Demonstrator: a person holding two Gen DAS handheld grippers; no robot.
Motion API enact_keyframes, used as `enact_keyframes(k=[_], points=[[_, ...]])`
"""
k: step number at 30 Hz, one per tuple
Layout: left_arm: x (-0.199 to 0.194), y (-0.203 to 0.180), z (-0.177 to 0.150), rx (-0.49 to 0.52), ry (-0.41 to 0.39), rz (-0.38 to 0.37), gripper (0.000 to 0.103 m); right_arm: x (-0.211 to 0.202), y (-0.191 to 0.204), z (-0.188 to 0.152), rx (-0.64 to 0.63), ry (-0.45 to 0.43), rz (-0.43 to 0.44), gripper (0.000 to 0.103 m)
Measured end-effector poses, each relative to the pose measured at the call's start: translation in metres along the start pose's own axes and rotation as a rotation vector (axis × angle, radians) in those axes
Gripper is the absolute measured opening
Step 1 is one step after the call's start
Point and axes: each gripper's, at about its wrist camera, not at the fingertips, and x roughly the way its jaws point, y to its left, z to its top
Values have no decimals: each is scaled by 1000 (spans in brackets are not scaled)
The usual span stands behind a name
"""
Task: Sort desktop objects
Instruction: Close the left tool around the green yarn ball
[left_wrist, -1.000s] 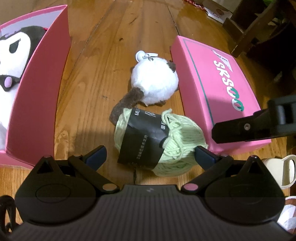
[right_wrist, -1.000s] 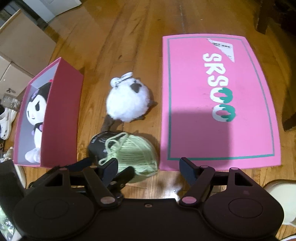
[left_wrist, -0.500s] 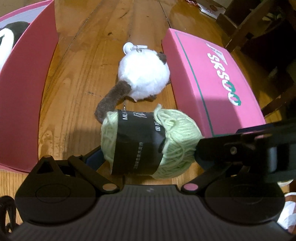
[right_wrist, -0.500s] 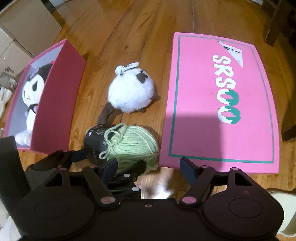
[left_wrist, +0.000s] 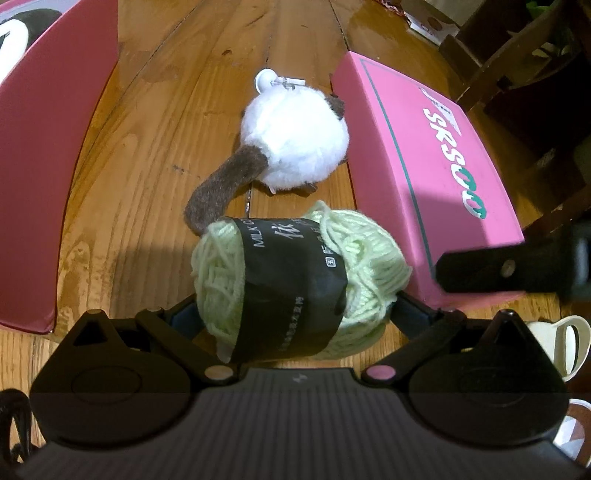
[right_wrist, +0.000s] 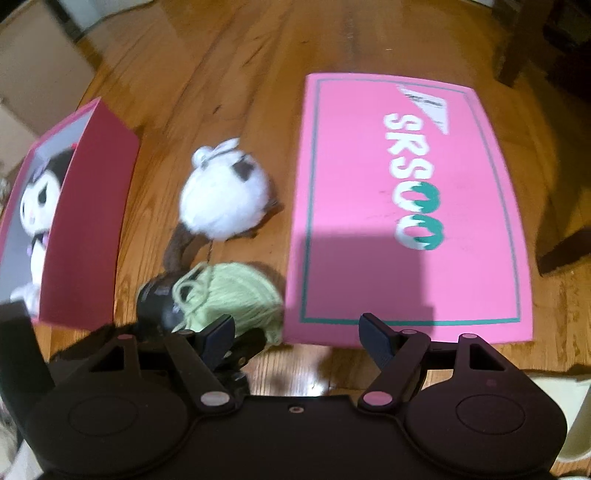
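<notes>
Your left gripper (left_wrist: 295, 314) has its fingers on either side of the pale green ball of yarn with a black paper band (left_wrist: 295, 280); the yarn fills the gap between them and both blue pads sit against its ends, so you are pinching the ball. From the right wrist view the same yarn (right_wrist: 229, 295) lies just beyond your right gripper's left finger, outside the gap.

Your right gripper (right_wrist: 301, 334) has its fingers spread with nothing between them; bare wooden desk (right_wrist: 295, 369) shows in the gap. Straight ahead of those fingers, just past their tips, lies the flat pink box lid printed "SRSOO" in white and green (right_wrist: 406, 206). In the left wrist view this lid (left_wrist: 436, 177) lies to the right of your left fingers, beside the yarn, and one black finger of your right gripper (left_wrist: 509, 269) crosses its near corner.

Beyond the yarn, further out from your left fingers, rests the white fluffy plush ball with a brown tail and a key clip (left_wrist: 295, 147); its tail end touches the yarn. To the left of both pairs of fingers stands the open pink box holding a black-and-white plush doll (right_wrist: 85, 221). A cream mug (left_wrist: 561, 347) sits at the right edge, next to your left gripper.
</notes>
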Motion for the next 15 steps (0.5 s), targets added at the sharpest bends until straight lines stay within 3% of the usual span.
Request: enact_keyframes(k=[7, 15], points=[[1, 6, -1, -22, -53, -16, 103, 2, -12, 2, 70, -23, -30, 79], [-5, 1, 1, 1, -83, 3, 101, 2, -7, 3, 50, -25, -33, 79]])
